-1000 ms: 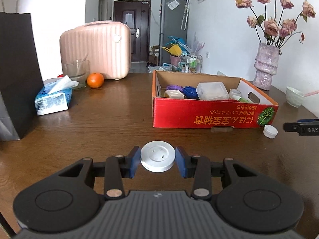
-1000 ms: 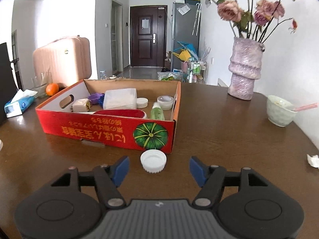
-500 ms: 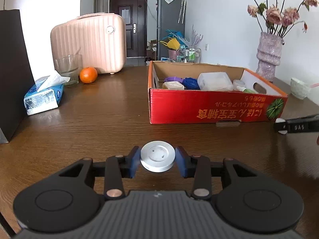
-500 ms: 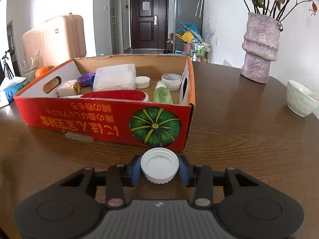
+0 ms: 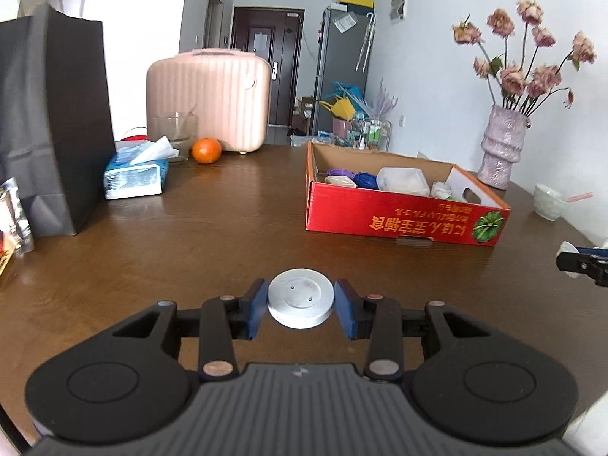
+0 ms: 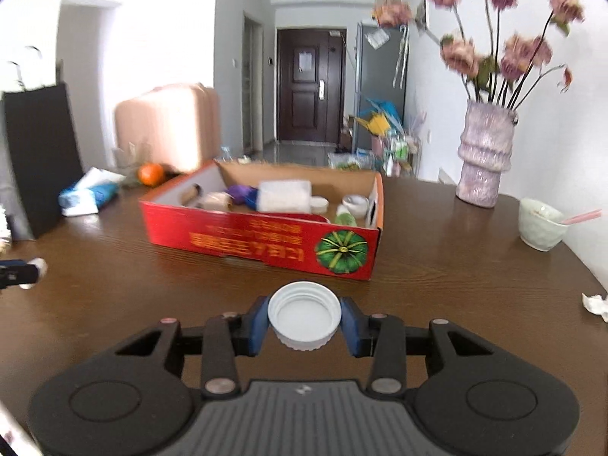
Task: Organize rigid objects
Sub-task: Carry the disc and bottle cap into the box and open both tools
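Observation:
My left gripper (image 5: 301, 304) is shut on a white round disc (image 5: 301, 297) with two small holes, held above the brown table. My right gripper (image 6: 304, 321) is shut on a white ribbed bottle cap (image 6: 304, 319), open side up, lifted above the table in front of the red cardboard box (image 6: 262, 241). The box (image 5: 402, 218) lies ahead and to the right of the left gripper and holds several small items, among them a clear plastic container (image 5: 402, 181). The right gripper's tip shows at the right edge of the left wrist view (image 5: 581, 260).
A black paper bag (image 5: 49, 129), tissue pack (image 5: 135, 174), glass (image 5: 175, 135), orange (image 5: 206, 150) and pink case (image 5: 209, 98) stand at the left and back. A flower vase (image 6: 484, 155), a bowl (image 6: 541, 222) and a crumpled paper (image 6: 596, 304) are at the right.
The right gripper closed on the white cap and lifted it back from the box. The left gripper, still holding the disc, rose and drew back; the box looks farther away.

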A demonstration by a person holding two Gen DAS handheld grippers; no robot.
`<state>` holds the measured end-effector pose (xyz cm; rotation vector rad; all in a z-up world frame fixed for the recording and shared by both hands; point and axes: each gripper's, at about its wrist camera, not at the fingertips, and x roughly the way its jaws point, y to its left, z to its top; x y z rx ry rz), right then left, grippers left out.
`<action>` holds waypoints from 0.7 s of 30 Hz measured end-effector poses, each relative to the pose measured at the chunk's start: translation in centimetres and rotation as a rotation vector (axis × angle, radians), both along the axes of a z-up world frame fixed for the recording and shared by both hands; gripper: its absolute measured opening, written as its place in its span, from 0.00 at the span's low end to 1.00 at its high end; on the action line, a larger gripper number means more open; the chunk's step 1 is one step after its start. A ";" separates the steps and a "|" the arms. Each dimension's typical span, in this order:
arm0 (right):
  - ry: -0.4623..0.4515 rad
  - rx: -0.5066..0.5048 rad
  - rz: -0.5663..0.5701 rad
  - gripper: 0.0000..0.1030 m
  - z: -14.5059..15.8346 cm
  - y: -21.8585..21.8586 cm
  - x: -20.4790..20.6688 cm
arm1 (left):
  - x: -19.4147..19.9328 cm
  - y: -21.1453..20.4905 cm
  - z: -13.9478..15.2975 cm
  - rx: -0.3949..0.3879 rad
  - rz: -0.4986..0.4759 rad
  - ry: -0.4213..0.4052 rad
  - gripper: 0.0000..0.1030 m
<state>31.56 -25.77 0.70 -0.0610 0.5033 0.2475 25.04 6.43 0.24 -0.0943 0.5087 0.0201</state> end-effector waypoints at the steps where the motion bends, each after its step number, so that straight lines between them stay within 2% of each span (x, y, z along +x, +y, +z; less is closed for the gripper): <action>1: -0.015 0.014 0.013 0.38 0.3 0.1 -1.7 | -0.9 -0.1 0.2 0.006 0.000 -0.005 0.38; 4: -0.036 0.046 0.044 0.38 0.6 0.5 -5.5 | -3.3 -0.6 0.4 0.022 -0.010 -0.017 0.38; 11: -0.068 0.028 0.075 0.38 -0.1 1.6 -12.0 | -7.7 -1.8 1.1 0.059 -0.057 -0.044 0.38; 17: -0.091 0.061 0.049 0.38 -0.1 1.1 -14.3 | -9.5 -2.6 1.7 0.085 -0.104 -0.082 0.38; 21: -0.113 0.069 0.048 0.38 0.3 1.0 -14.7 | -8.5 -2.9 2.0 0.081 -0.121 -0.083 0.38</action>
